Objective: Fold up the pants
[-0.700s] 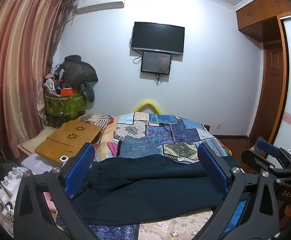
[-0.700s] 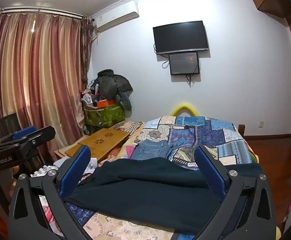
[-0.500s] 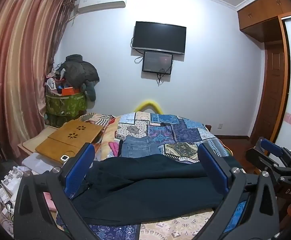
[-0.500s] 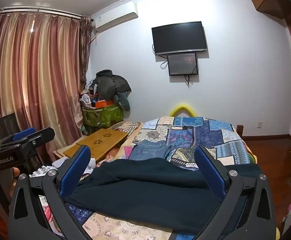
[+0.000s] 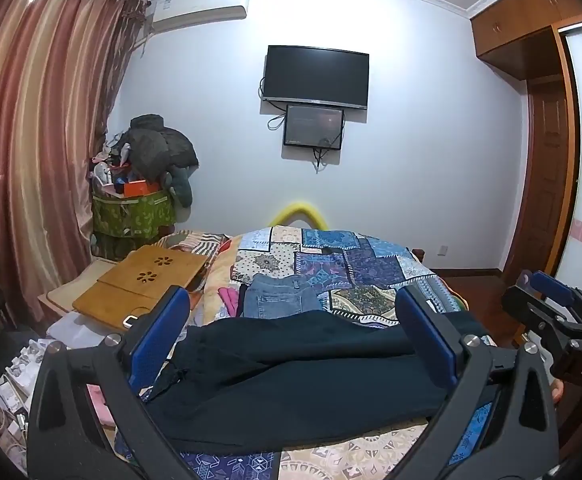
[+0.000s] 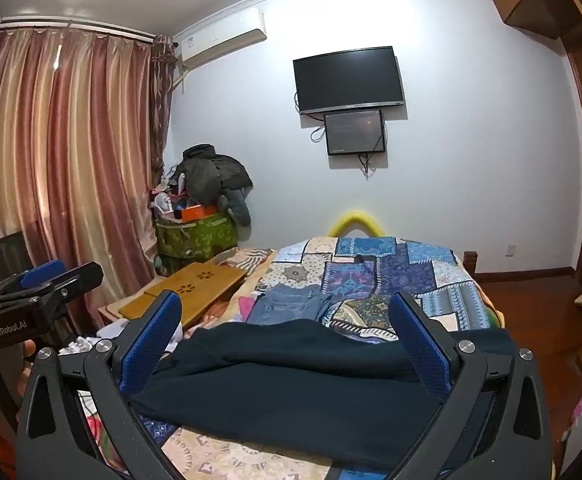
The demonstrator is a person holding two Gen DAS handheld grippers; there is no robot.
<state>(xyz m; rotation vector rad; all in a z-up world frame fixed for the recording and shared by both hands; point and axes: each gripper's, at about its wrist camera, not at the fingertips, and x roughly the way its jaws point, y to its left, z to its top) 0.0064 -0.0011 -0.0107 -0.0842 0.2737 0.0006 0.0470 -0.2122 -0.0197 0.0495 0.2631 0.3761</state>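
Dark navy fabric pants (image 5: 299, 380) lie spread crosswise over the near end of a bed with a patchwork quilt in blue, purple and cream (image 5: 355, 264), unfolded, edges rumpled. In the left wrist view they fill the 6 o'clock zone, running from about 8 to 4 o'clock.

Left gripper (image 5: 291, 344), black frame with blue pads: jaws at full spread, nothing between the pads, hovering above the pants, no contact visible. Right gripper (image 6: 283, 344), same build: jaws also wide apart, gripping nothing, pants seen below and through the gap. Each gripper also shows in the other's view: right one at 3 o'clock of the left view, left one at 9 o'clock of the right view.

Folded blue denim jeans (image 5: 279, 300) sit on the quilt just beyond the pants, 12 o'clock from them, with a pink cloth (image 5: 229, 298) just beside the denim. Wooden lap desk with flower cut-outs (image 5: 147, 280) at 9 o'clock off the bed. Wall-mounted black TV (image 5: 317, 74) at 12 o'clock, a smaller screen (image 5: 314, 126) just under it. Striped pink-brown curtain (image 5: 31, 140) at 10 o'clock.
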